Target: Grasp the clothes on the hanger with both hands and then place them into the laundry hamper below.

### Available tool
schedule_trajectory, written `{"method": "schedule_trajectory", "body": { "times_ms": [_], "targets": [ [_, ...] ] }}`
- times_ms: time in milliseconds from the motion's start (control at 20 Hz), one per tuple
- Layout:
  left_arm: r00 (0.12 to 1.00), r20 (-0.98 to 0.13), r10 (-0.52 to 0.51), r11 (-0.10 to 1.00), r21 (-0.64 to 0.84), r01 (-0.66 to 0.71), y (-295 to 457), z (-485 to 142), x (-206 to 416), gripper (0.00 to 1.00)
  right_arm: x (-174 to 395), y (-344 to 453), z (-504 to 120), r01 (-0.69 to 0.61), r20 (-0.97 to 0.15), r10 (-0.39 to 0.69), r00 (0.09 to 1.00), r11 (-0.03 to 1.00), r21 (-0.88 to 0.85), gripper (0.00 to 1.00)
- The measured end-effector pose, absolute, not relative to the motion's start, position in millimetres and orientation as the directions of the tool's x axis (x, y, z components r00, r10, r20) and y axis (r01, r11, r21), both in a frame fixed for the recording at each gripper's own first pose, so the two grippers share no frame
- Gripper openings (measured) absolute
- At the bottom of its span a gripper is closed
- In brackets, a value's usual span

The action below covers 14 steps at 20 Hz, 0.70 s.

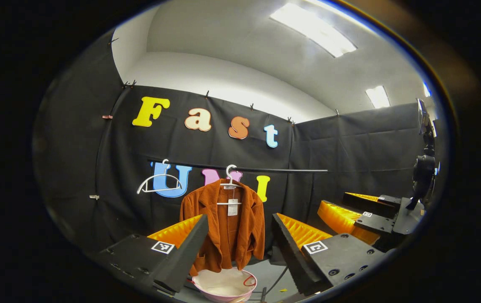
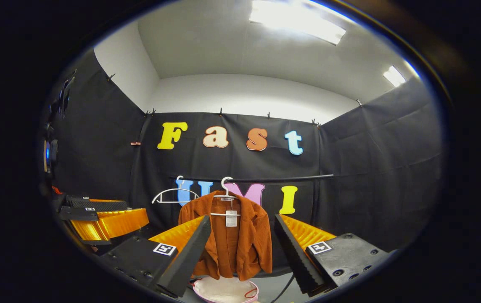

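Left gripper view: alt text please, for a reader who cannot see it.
A rust-orange jacket hangs on a white hanger from a black rail, directly above a pink laundry hamper. The left gripper is open in front; an empty hanger hangs alongside.

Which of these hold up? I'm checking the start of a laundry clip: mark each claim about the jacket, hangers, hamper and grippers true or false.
1. The rust-orange jacket hangs on a white hanger on the black rail. True.
2. The second white hanger on the rail carries a shirt. False: it is bare.
3. The pink laundry hamper stands below the jacket. True.
4. The left gripper is shut on the jacket's sleeve. False: its fingers stand apart, short of the jacket.
5. The right gripper is open. True.
6. The jacket already lies in the hamper. False: it is on its hanger.
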<state>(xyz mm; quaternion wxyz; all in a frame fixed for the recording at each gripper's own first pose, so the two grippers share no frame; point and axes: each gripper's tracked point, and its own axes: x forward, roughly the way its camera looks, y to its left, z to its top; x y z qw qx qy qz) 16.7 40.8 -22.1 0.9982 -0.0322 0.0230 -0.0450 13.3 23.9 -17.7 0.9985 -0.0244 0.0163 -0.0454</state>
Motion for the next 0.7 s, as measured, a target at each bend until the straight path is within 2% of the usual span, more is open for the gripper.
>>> {"method": "schedule_trajectory", "body": {
  "times_ms": [350,700],
  "targets": [
    [0.995,-0.054,-0.081,0.993,-0.085,0.076,56.3,-38.4,53.9,0.95,54.5,20.3,-51.1,0.097,-0.069,-0.101,0.992,0.994,-0.056,0.97],
    [0.997,-0.073,-0.011,0.997,-0.078,0.006,61.3,-63.8,149.4,0.95,162.9,7.5,-87.7,0.0,-0.074,-0.001,0.997,1.0,-0.007,0.97]
  ]
}}
